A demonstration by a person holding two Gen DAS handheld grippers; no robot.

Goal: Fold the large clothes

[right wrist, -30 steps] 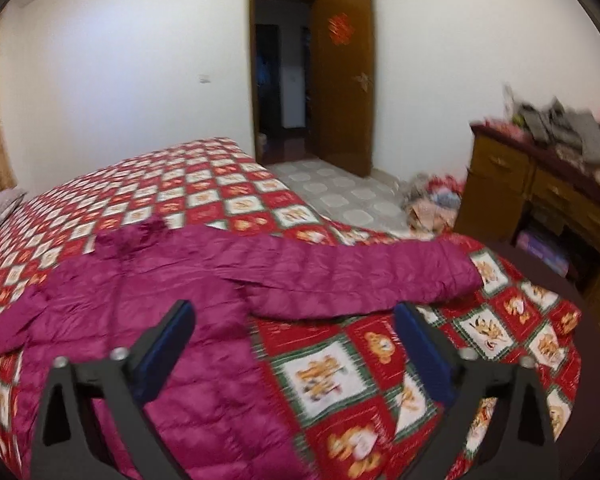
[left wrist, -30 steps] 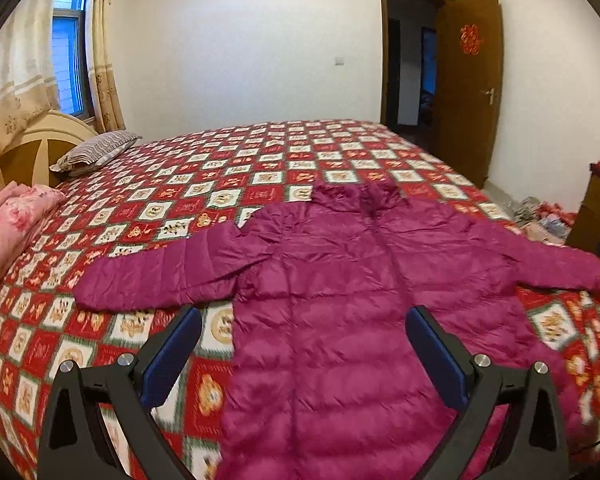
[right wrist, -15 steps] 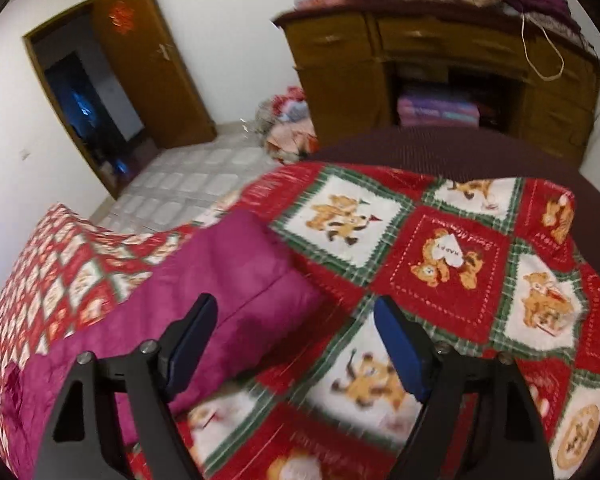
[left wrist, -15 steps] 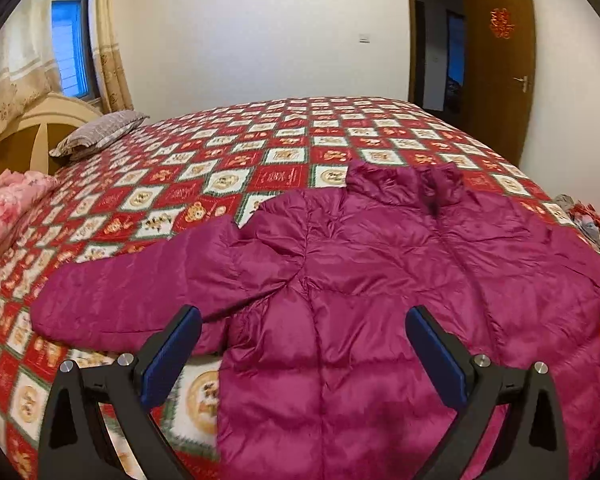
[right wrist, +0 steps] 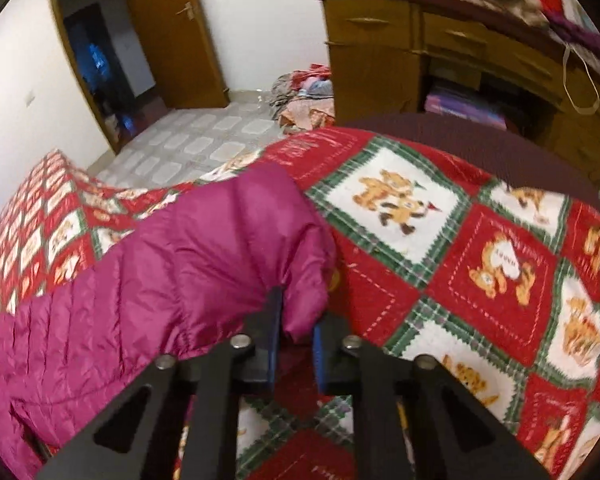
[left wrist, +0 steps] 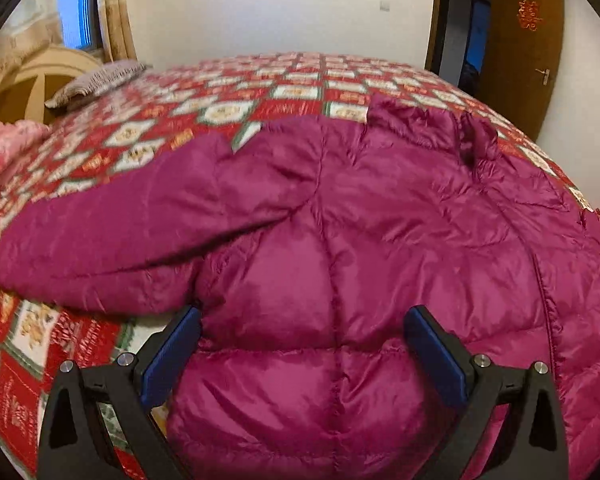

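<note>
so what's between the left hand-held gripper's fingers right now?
Left wrist view: the jacket body panel bulges between the open fingers of the left hand-held gripper, near the armpit; neither pad visibly clamps it.

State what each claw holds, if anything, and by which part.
The right claw grips the magenta jacket at its sleeve cuff. The left claw is open, holding nothing.

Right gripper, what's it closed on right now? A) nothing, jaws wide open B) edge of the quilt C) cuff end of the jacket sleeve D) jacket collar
C. In the right wrist view the right gripper has its jaws nearly together, pinching the cuff end of the magenta jacket sleeve above the patchwork quilt; the left gripper is the one standing wide open.
</note>
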